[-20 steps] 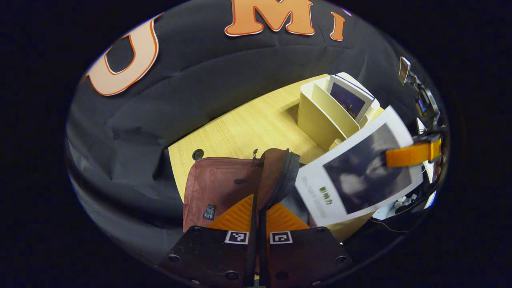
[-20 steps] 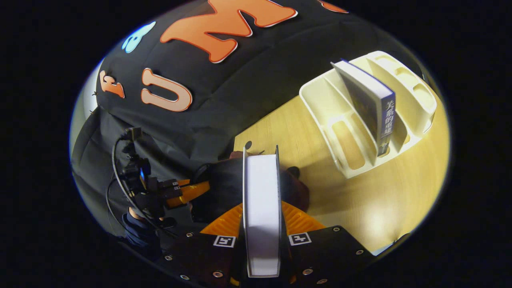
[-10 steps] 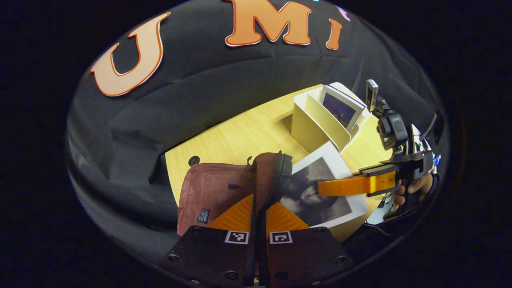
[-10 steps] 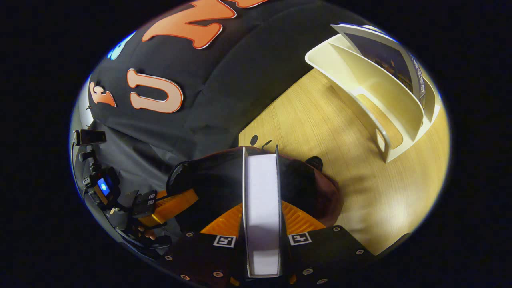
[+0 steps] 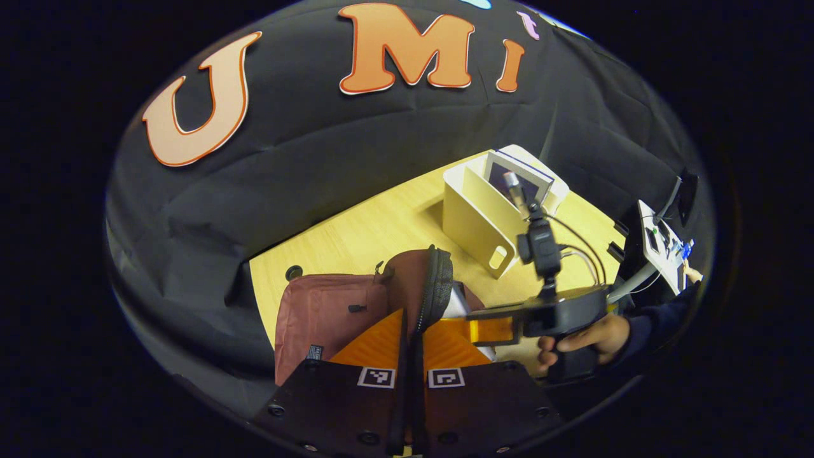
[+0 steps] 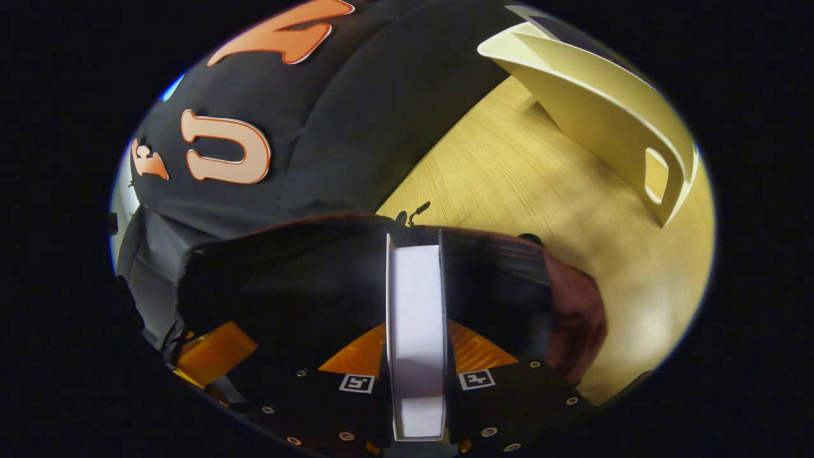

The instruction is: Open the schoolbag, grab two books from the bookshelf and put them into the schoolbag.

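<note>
**First book entering schoolbag: release pending**

Since one second ago: carried across from beside the bookshelf and lowered, book (image 6: 416, 331) now partly inside the schoolbag mouth, most of the cover hidden behind the raised flap in the left gripper view.

Current state:
- Right gripper (image 6: 416, 346): pinching the book between both fingers, page edge facing the camera, leading end over the dark interior of the schoolbag (image 6: 572, 318).
- Left gripper (image 5: 407, 331): pressed together on the zipped edge of the schoolbag flap (image 5: 435, 286), holding it upright and the opening wide.
- Right gripper also seen in the left gripper view (image 5: 489, 329), held by a hand (image 5: 582, 340), orange finger reaching into the opening beside the flap.
- Bookshelf (image 5: 477, 216): standing on the table (image 5: 381, 229), well apart from the bag, with a second book (image 5: 515, 181) upright in a rear slot.

Step in hand, as judged: insertion of the first of two books. Bag already open.

Next move, as judged:
- Push deeper until the book clears the zipper line, then spread the right fingers.
- Keep the flap pinched up; risk of the flap folding over the opening if released early.
- Withdraw straight back and return to the bookshelf for the second book.
</note>
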`<state>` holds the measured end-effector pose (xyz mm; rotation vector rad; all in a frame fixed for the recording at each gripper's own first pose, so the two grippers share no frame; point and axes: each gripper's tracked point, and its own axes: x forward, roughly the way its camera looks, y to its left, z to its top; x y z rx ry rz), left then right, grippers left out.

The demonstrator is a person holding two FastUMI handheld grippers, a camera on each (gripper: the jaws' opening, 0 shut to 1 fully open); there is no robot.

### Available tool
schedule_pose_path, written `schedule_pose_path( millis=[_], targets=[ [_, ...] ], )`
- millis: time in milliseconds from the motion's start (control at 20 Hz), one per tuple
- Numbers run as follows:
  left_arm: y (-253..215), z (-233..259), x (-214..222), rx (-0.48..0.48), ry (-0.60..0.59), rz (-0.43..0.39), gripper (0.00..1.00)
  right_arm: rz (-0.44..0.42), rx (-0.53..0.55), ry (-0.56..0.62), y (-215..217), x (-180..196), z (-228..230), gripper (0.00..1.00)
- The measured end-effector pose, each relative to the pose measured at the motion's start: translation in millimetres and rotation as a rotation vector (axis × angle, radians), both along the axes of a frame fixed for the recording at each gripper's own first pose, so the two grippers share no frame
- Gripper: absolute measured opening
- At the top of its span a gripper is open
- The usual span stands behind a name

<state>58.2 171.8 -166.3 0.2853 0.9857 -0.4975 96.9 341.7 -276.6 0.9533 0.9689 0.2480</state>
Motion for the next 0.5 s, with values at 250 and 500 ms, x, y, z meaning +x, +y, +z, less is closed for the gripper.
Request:
schedule_pose_path(
  millis=[250,500],
  targets=[
    [-0.6,-2.5,-4.5,-0.002,-0.005,0.004,0.05,-0.013,0.051,0.041,27.1,2.1,-22.9,0.35],
    [9.0,-9.2,-0.6,-0.013,0.006,0.052,0.05,0.013,-0.064,0.091,0.2,-5.1,-27.8,0.80]
  ],
)
